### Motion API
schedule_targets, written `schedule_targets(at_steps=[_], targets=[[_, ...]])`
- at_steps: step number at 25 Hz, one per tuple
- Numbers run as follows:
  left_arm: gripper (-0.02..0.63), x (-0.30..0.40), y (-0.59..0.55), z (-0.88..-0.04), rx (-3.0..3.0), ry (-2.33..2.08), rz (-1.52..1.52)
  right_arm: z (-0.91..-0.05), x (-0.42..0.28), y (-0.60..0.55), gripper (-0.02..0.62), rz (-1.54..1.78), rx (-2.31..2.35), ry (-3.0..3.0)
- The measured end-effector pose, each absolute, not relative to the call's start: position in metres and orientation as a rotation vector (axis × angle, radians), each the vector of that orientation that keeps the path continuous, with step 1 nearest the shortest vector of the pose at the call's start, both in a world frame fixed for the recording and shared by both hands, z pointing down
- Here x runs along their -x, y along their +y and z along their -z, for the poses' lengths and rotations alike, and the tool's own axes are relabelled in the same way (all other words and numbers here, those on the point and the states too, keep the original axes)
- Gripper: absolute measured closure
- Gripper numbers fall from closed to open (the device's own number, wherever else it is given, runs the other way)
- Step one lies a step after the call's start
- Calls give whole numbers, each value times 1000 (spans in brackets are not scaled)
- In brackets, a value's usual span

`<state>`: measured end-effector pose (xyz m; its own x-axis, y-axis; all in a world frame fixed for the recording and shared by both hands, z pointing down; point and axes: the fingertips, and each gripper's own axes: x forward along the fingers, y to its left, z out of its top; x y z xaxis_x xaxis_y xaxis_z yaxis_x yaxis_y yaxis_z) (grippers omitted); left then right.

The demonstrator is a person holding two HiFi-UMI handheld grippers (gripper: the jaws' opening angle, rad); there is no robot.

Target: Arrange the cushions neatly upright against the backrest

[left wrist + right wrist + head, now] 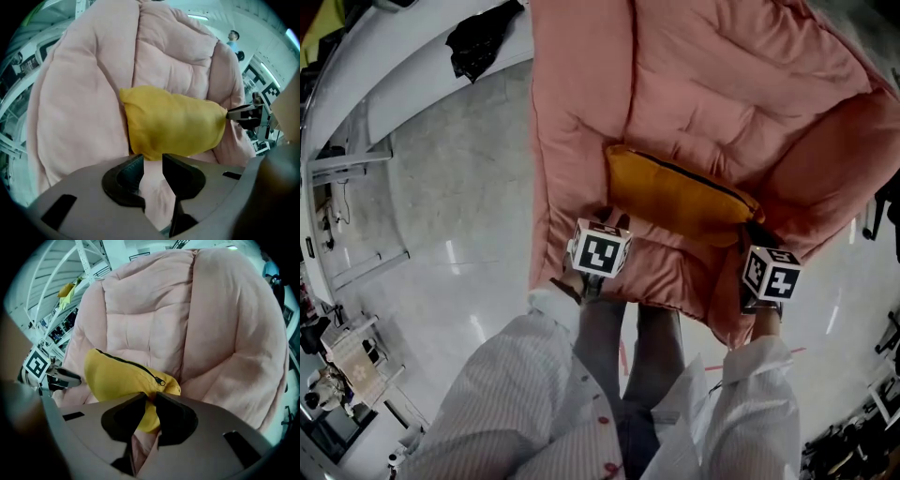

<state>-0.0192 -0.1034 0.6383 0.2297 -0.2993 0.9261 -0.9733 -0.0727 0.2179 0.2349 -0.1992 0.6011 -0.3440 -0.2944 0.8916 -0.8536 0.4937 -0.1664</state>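
A yellow cushion [680, 197] with a black zipper lies flat across the seat of a pink padded chair [712, 84]. The chair's backrest [154, 310] rises behind it. My left gripper [607, 222] is at the cushion's left end. In the left gripper view its jaws [153, 160] stand apart just short of the cushion's [173, 124] lower edge, with only pink seat fabric showing between them. My right gripper [748, 232] is at the cushion's right end. In the right gripper view that gripper [151, 397] is shut, pinching the cushion's [117, 376] corner near the zipper pull.
The pink chair stands on a glossy grey floor [450, 225]. A white bench [384, 56] with a black item [483, 37] on it curves along the upper left. The person's legs [637, 356] are right at the seat's front edge. White racks [56, 291] stand behind the chair.
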Motion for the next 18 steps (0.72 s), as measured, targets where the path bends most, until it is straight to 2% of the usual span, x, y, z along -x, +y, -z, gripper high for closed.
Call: schedule_targets(at_steps=[9,18], targets=[[480,1,-106,-534,-1739,-1244,-860,-525,-245,-172,555,-935,-1102,-1949],[480,-35,-137,-409,-1964,-1253,-740,-391,-220,-195,555,-955,-1249,-2196]])
